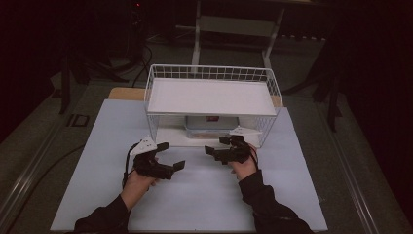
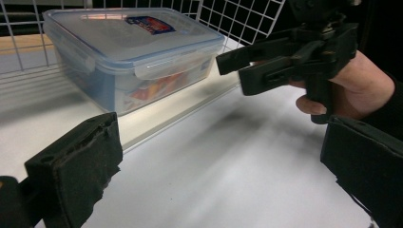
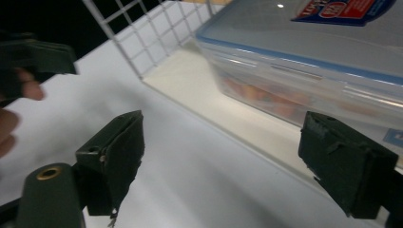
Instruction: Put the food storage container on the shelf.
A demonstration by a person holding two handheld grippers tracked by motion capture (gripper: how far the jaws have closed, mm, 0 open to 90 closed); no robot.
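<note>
Both black two-jaw grippers, left and right, gape empty. The clear lidded plastic box sits just beyond, inside the white wire basket.

Clear glossy plastic box with smooth lid, white coated wire rack — thin metal mesh, my jaws' matt black pads — rough-edged, matt white tabletop.

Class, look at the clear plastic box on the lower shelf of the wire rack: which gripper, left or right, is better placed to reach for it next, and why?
Probably the right gripper. Its open jaws sit just in front of the plastic box at the wire rack, with the box's latch side close ahead. The left gripper, also open, sits farther left and back.
</note>
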